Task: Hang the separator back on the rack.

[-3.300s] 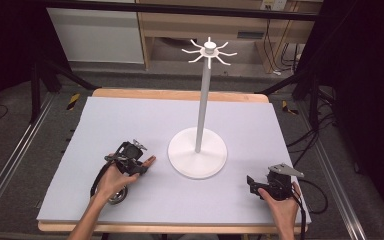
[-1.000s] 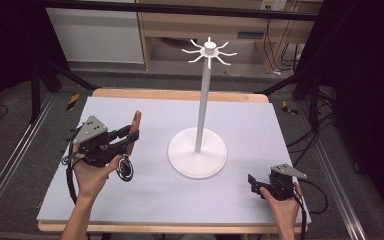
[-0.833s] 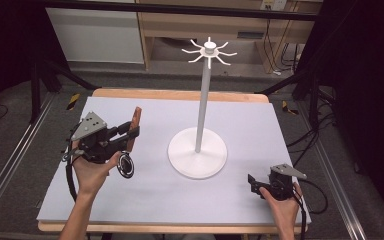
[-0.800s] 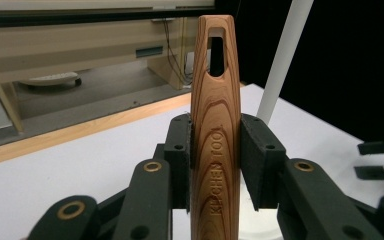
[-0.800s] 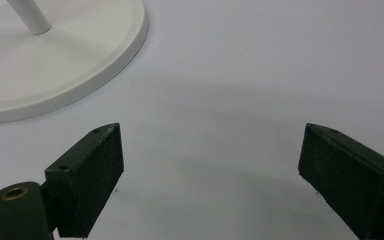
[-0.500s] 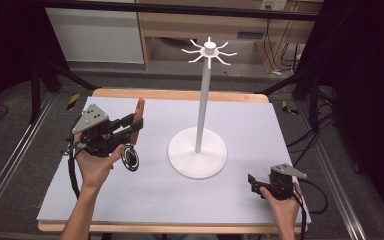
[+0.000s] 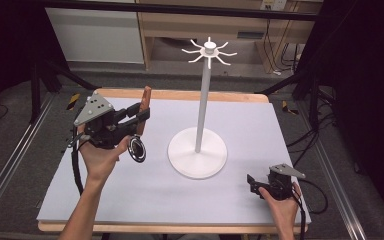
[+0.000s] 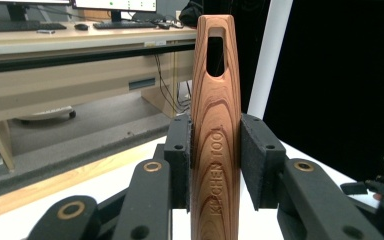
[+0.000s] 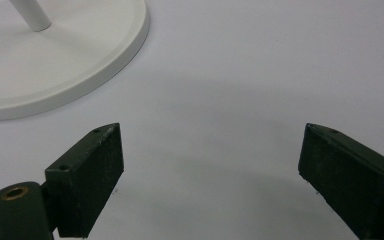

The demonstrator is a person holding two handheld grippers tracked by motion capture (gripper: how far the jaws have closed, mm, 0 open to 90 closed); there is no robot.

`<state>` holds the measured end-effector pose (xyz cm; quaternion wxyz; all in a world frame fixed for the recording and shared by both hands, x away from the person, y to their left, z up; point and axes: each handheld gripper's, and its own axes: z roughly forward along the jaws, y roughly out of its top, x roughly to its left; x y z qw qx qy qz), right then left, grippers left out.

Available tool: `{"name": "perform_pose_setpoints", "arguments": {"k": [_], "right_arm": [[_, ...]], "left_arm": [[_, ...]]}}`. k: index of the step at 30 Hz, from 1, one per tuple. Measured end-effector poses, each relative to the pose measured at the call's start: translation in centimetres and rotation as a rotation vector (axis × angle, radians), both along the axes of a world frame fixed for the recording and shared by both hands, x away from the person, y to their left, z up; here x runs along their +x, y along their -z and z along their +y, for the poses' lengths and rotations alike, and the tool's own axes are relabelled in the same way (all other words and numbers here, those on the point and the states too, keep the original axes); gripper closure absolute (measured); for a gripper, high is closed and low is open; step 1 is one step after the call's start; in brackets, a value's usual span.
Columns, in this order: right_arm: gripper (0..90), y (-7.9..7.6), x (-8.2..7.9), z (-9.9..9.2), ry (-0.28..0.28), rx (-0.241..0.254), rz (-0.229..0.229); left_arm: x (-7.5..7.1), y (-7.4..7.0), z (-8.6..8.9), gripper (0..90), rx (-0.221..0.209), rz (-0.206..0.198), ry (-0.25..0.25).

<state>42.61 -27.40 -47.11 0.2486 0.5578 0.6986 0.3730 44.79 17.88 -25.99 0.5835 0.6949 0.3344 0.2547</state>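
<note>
Both jaw pairs noted: left gripper [image 8: 215,165] clamped on wooden handle [image 8: 216,125]; right gripper [image 9: 207,175] wide apart, holding nothing, above table [image 9: 260,75].

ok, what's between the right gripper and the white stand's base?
Nothing: in the high view, bare tabletop separates the right gripper from the stand base. The right gripper view shows the same.

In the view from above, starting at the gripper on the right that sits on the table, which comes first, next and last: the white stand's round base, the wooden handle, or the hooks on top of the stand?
From the right gripper, on the high view:
1. White base of the stand, just up and left of it on the table.
2. Hooks, high on the pole at the far side.
3. Wooden handle, across the table, clamped in the left gripper.
</note>
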Motion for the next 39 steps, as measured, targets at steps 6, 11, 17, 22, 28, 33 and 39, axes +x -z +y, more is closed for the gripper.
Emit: {"name": "perform_pose_setpoints", "arguments": {"k": [6, 11, 17, 22, 28, 33, 39], "right_arm": [[11.3, 0.0, 0.0, 0.0, 0.0, 0.0, -0.002], [11.3, 0.0, -0.1, 0.0, -0.002, 0.001, -0.003], [11.3, 0.0, -0.1, -0.1, -0.003, 0.0, -0.004], [11.3, -0.1, -0.1, 0.0, -0.004, 0.003, -0.006], [11.3, -0.1, 0.0, 0.0, -0.006, 0.006, -0.007], [11.2, -0.1, 0.0, -0.1, -0.008, 0.012, -0.007], [11.3, -0.1, 0.0, 0.0, -0.008, 0.015, -0.006]], "left_arm": [[-0.2, -1.4, -1.0, 67.3, 0.0, -0.029, 0.021], [-0.3, -2.1, -1.6, 67.3, -0.005, -0.041, 0.03], [-0.5, -3.0, -2.3, 67.3, -0.003, -0.062, 0.038], [-0.5, -3.6, -2.7, 67.3, 0.002, -0.069, 0.039], [-0.3, -4.1, -3.1, 67.3, -0.006, -0.072, 0.044], [-0.1, -4.3, -3.6, 67.3, -0.01, -0.076, 0.047], [0.1, -4.8, -4.3, 67.3, -0.023, -0.083, 0.056]]}}
